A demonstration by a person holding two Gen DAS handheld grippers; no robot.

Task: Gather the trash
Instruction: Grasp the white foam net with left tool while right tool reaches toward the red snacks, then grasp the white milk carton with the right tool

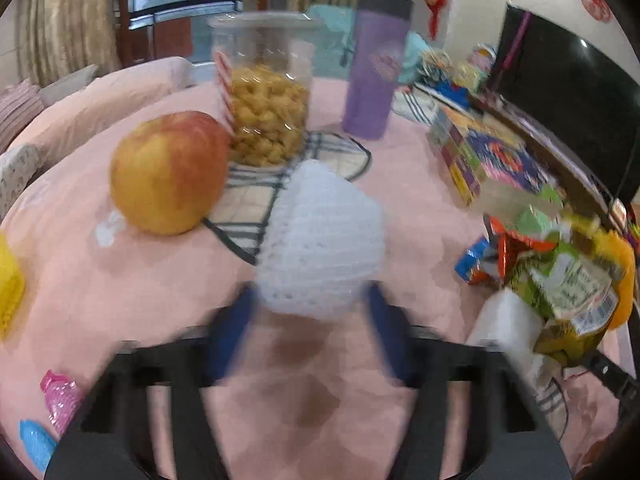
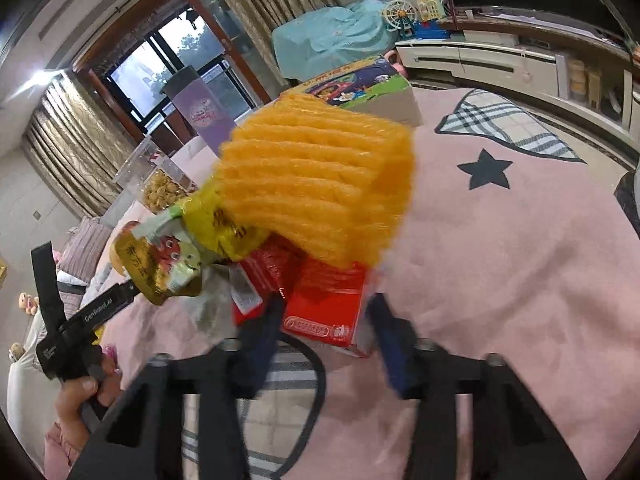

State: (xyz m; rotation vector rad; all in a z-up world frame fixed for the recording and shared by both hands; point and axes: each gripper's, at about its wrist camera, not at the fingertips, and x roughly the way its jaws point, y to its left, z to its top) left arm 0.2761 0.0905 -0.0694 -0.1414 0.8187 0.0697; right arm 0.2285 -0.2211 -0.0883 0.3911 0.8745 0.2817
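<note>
White foam fruit net (image 1: 320, 248) sits between the blue fingers (image 1: 230, 330) of the left tongs (image 1: 310, 300), squeezed at its near end, rest of it sticking out fwd over the pink cloth (image 1: 132, 292). Left tongs closed on it. Frame is motion-blurred so exact contact on the right finger is soft.

Right tongs (image 2: 326, 320) hold a bundle of trash: red carton (image 2: 328, 312) pinched between the fingers, w/ an orange foam net (image 2: 320, 184) piled on top and a yellow-green snack wrapper (image 2: 176, 264) hanging off the left side. Same bundle (image 1: 560, 280) shows at the right edge of the left wrist view, raised above the cloth, a white roll-like thing (image 1: 504, 328) just under it – can't tell what it is.

Around the white net: apple (image 1: 170, 172) just to the left, resting on the cloth and touching the edge of a plaid patch (image 1: 256, 208). Behind it a clear jar (image 1: 266, 92) w/ yellow snacks, standing on the patch. Purple tumbler (image 1: 378, 68) upright further back right. Colourful boxes (image 1: 480, 160) along the right side, dark TV (image 1: 568, 100) beyond.

Near left edge: yellow foam piece (image 1: 10, 280), pink and blue bits (image 1: 56, 404) at lower left.

In the right wrist view the person's left hand (image 2: 80, 396) grips the other tool's handle, lower left
</note>
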